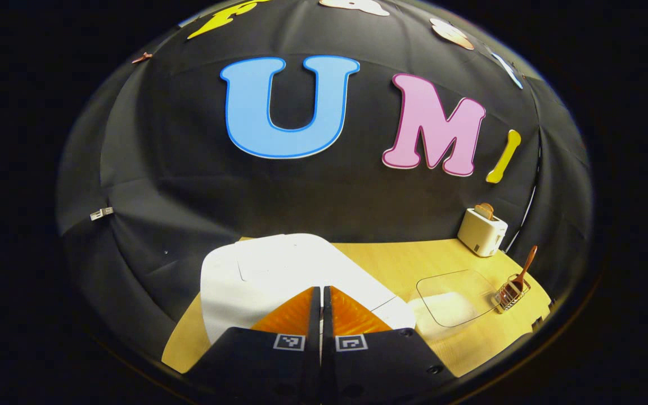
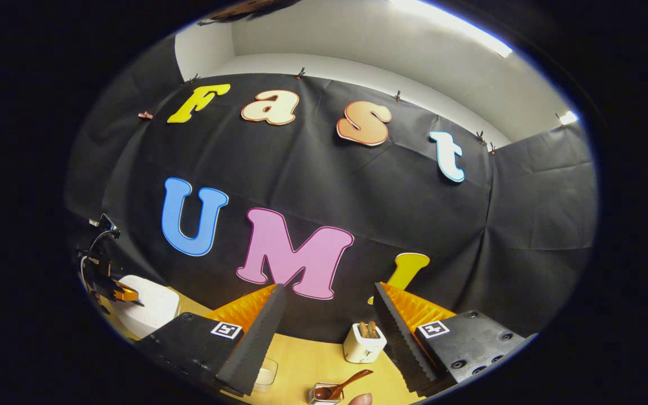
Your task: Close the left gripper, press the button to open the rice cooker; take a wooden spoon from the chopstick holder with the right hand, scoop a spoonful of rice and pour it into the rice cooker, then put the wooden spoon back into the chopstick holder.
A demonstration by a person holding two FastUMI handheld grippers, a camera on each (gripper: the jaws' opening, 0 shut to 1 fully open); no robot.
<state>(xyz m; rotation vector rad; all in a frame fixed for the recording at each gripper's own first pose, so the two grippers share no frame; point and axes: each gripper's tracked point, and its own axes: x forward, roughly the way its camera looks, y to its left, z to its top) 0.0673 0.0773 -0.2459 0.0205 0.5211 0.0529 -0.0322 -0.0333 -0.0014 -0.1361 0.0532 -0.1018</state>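
Left gripper (image 1: pixel 322 292) fingers together, poised over the closed white rice cooker (image 1: pixel 279 275) on the desk (image 1: pixel 391 259). Press the tips squarely down on the button, whose exact spot I can't tell. Right gripper (image 2: pixel 329 326) spread, empty; wooden spoon (image 2: pixel 342 387) sits in chopstick holder (image 2: pixel 324 394).

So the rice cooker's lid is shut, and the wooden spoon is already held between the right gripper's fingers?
Not quite. The rice cooker is shut, but the wooden spoon stands in the chopstick holder. The right gripper view shows the right gripper open, holding nothing.
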